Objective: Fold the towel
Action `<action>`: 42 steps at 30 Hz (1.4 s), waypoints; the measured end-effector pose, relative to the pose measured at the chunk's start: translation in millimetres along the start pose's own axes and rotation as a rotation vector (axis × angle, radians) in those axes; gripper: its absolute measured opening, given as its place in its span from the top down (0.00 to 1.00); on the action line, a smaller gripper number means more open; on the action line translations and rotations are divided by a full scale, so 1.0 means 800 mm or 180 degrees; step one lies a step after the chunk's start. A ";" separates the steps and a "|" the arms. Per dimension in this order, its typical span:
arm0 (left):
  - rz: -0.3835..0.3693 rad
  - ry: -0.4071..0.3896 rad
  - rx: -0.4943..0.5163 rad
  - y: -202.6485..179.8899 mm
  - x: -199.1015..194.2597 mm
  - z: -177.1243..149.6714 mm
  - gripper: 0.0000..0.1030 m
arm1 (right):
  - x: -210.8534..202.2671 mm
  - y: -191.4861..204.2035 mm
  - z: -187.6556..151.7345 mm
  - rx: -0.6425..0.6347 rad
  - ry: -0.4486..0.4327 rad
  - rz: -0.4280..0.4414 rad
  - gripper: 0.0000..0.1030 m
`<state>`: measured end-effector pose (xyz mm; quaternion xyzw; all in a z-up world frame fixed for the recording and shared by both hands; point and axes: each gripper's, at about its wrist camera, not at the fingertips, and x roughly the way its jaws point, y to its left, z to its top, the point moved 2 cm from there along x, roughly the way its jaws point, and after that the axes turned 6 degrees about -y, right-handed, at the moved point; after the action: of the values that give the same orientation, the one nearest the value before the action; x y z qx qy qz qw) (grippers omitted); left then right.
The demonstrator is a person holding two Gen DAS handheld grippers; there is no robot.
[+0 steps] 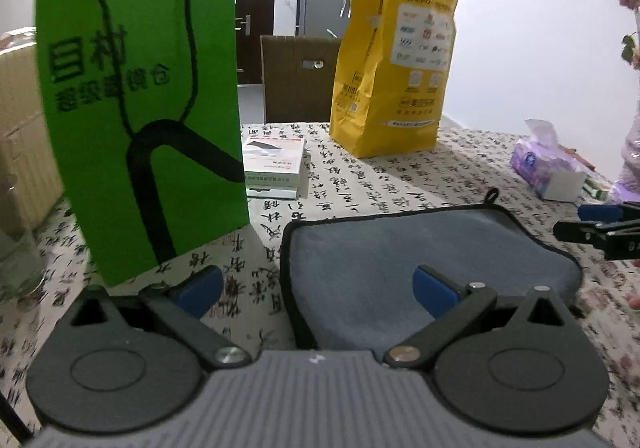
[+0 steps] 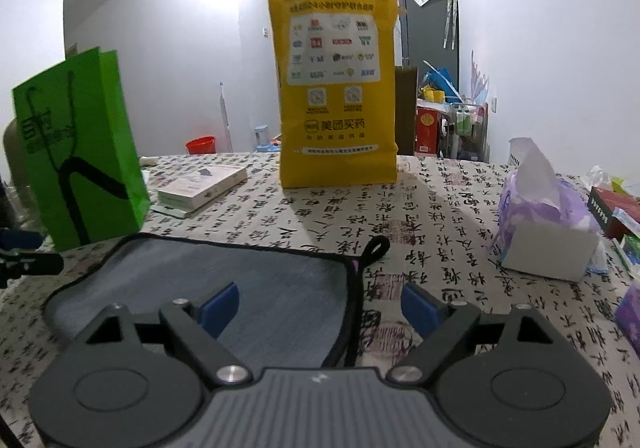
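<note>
A grey towel (image 1: 432,244) with black trim and a hanging loop lies flat on the patterned tablecloth; it also shows in the right wrist view (image 2: 224,280). My left gripper (image 1: 318,288) is open and empty, its jaws straddling the towel's near left edge. My right gripper (image 2: 320,306) is open and empty, straddling the towel's near right edge by the loop (image 2: 374,248). The right gripper's tip shows at the right edge of the left wrist view (image 1: 600,228). The left gripper's tip shows at the left edge of the right wrist view (image 2: 24,252).
A green paper bag (image 1: 144,119) stands at the left behind the towel, a yellow paper bag (image 1: 396,71) at the back. White boxes (image 1: 274,167) lie between them. A purple tissue pack (image 2: 548,215) sits at the right, small boxes beyond it.
</note>
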<state>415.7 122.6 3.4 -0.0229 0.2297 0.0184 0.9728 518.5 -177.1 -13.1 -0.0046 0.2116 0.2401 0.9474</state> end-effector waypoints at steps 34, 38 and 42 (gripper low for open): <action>-0.0028 -0.0316 -0.0023 -0.072 -0.248 -0.105 0.00 | -0.255 0.115 -0.093 -0.0204 -0.0241 -0.0037 0.06; -0.0018 -0.0379 -0.0002 -0.081 -0.276 -0.121 0.00 | -0.289 0.125 -0.103 -0.0210 -0.0329 -0.0025 0.06; -0.0011 -0.0421 0.0003 -0.084 -0.302 -0.137 0.00 | -0.322 0.131 -0.114 -0.0232 -0.0418 -0.0012 0.05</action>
<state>153.5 43.7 16.0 -0.0216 0.1649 0.0180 0.9859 229.4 -211.1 17.5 -0.0237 0.1401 0.2457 0.9589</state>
